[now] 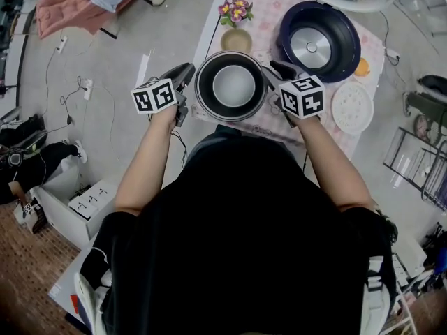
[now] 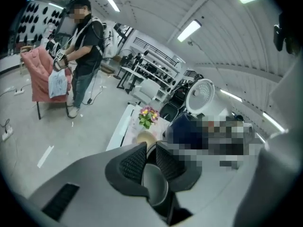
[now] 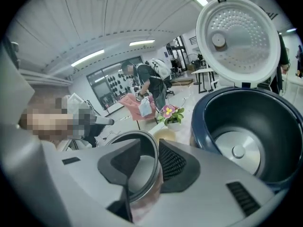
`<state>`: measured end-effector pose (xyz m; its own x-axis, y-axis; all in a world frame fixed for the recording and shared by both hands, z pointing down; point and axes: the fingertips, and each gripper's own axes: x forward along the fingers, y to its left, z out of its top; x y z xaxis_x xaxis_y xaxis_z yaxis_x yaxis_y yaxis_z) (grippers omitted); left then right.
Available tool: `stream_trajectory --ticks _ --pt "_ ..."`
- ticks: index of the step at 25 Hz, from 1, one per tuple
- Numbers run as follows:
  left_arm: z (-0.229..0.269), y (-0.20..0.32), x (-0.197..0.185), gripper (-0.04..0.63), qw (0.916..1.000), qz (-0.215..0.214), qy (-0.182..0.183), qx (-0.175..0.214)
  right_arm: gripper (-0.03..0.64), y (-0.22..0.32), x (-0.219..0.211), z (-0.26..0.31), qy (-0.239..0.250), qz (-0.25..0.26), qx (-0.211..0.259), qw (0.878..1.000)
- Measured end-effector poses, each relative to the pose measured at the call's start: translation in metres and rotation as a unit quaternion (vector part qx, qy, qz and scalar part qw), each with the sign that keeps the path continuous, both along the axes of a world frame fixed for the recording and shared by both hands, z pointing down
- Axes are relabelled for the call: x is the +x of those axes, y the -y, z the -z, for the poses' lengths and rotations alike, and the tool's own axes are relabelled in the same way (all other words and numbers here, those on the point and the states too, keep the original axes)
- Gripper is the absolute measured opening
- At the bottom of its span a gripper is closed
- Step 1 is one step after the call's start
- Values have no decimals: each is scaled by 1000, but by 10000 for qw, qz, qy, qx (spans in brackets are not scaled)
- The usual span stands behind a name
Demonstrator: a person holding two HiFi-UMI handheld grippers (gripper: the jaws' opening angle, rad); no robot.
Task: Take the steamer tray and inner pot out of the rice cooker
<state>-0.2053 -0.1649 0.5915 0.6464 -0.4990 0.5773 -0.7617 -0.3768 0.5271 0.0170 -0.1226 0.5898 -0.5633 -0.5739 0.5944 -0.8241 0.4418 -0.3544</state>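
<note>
The left gripper is clamped narrowly on the rim of the round silver metal inner pot, which is between the 2 grippers. The right gripper straddles the opposite rim loosely, its jaws wider. The open navy rice cooker stands just beyond the right gripper.

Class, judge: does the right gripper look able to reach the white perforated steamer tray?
Probably not yet: the right gripper straddles the rim of the metal inner pot. Otherwise the tray lies unobstructed nearby.
</note>
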Motion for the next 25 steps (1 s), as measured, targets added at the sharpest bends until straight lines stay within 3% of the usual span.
stream_trajectory --ticks 5,11,25 --pt "44 11 36 60 9965 -516 163 633 126 1 19 40 58 -225 331 9992" --pt "88 11 85 87 9870 -1112 36 1159 124 -6 58 74 35 -672 605 9959" --pt "169 -8 179 121 9477 -2332 -193 2169 117 -39 143 131 -222 -1713 1091 9789"
